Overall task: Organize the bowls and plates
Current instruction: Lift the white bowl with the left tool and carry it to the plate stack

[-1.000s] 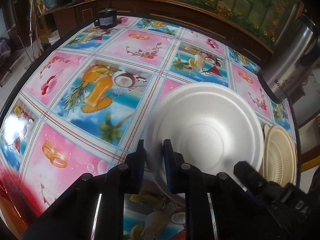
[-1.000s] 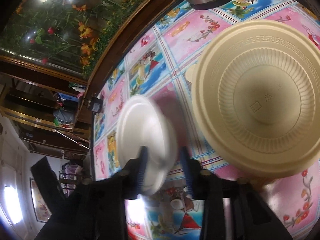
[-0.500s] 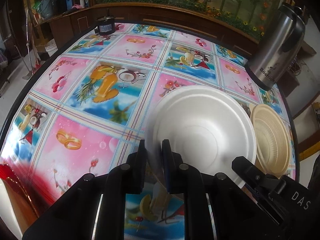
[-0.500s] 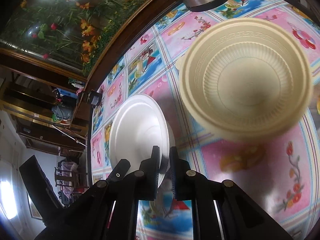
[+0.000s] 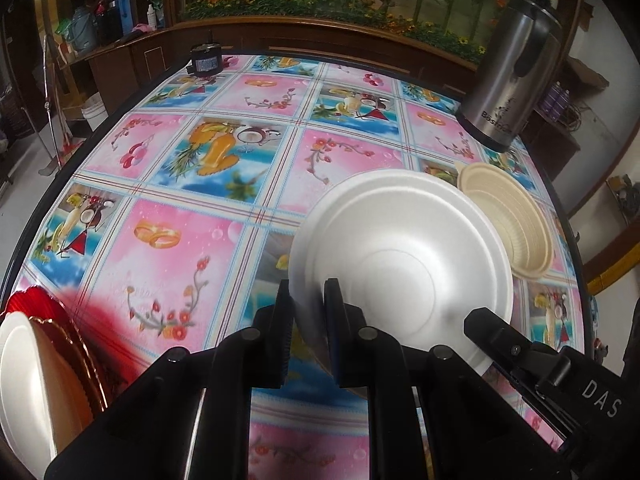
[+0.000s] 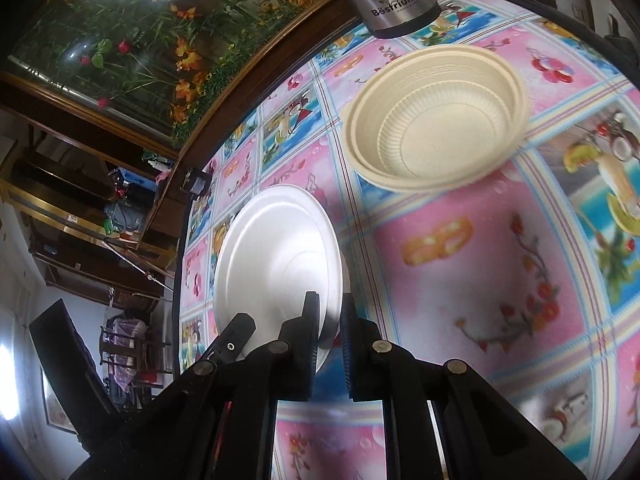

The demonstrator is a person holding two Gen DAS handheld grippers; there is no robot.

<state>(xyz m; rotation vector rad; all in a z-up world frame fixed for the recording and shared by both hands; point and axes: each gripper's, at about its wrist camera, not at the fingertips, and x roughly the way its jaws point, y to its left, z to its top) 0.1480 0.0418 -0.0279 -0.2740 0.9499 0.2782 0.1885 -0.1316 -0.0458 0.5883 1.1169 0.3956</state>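
One white bowl [image 5: 404, 256] pinched by both grippers' fingers, left gripper [image 5: 308, 312], right gripper [image 6: 330, 320], two nested cream bowls [image 6: 436, 120]

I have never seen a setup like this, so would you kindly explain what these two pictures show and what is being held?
There is no robot: a person carries a hand-held gripper in each hand, each with a fisheye camera looking along its two black fingers. One picture comes from the left hand-held gripper, the other from the right hand-held gripper. Both are shut on the rim of the same white plate, at different spots. On the patterned table stand cream bowls, a steel flask, and, at the left edge, a red plate with a white one on it.
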